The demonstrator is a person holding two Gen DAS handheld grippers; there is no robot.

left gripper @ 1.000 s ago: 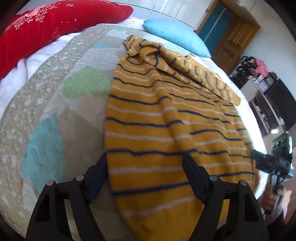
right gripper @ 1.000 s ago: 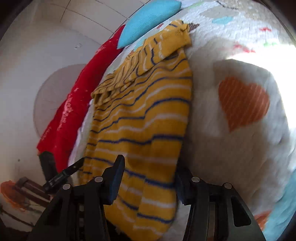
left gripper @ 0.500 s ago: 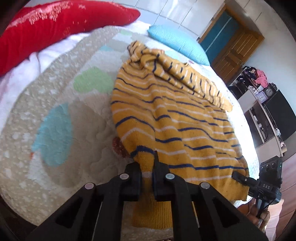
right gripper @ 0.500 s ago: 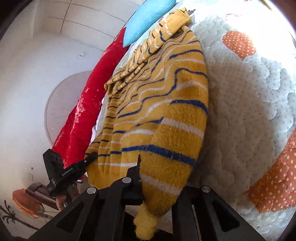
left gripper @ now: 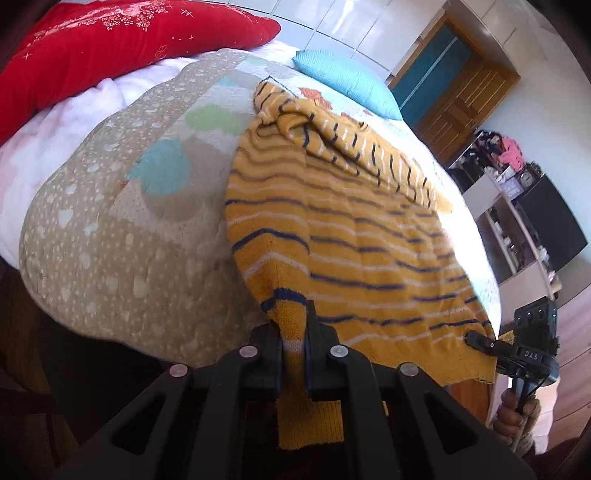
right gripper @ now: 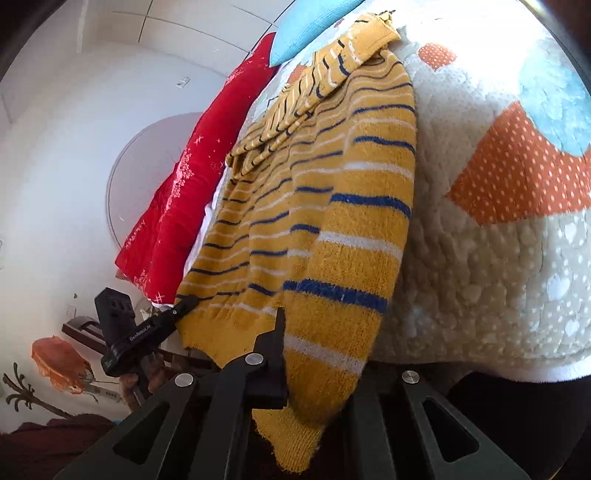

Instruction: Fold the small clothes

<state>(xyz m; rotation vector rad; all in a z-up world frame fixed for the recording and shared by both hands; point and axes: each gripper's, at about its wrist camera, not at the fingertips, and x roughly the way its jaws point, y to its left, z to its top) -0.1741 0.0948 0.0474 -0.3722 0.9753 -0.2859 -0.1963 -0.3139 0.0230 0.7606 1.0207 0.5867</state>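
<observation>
Since a second ago both pairs of jaws, then spread wide over the hem, have closed on it, and the near edge of the garment has been lifted off the quilt.

Left wrist view. Left gripper (left gripper: 294, 334): jaws shut tight on a pinch of the yellow striped sweater (left gripper: 343, 236) at its near-left hem corner; a loose flap hangs below the fingers. Sweater: lies lengthwise on the patterned quilt (left gripper: 110, 236), a sleeve folded across its far end, the hem nearest the camera. Right gripper (left gripper: 476, 338): at the sweater's near-right hem corner, fingertip touching the cloth. Red pillow (left gripper: 110, 48): beyond the sweater, to its far left. Blue pillow (left gripper: 343, 81): just past the sweater's far end. Wooden door (left gripper: 461, 99): well beyond the blue pillow.

Right wrist view. Right gripper (right gripper: 310, 354): jaws closed on the sweater's (right gripper: 332, 206) near-right hem corner; one finger is covered by hanging cloth, so the grip is probably full but only the left finger shows plainly. Left gripper (right gripper: 186, 304): at the opposite hem corner, tip against the fabric. Quilt (right gripper: 498, 221): to the right of the sweater. Red pillow (right gripper: 192, 177): left of the sweater. Blue pillow (right gripper: 306, 26): past the sweater's far end.
</observation>
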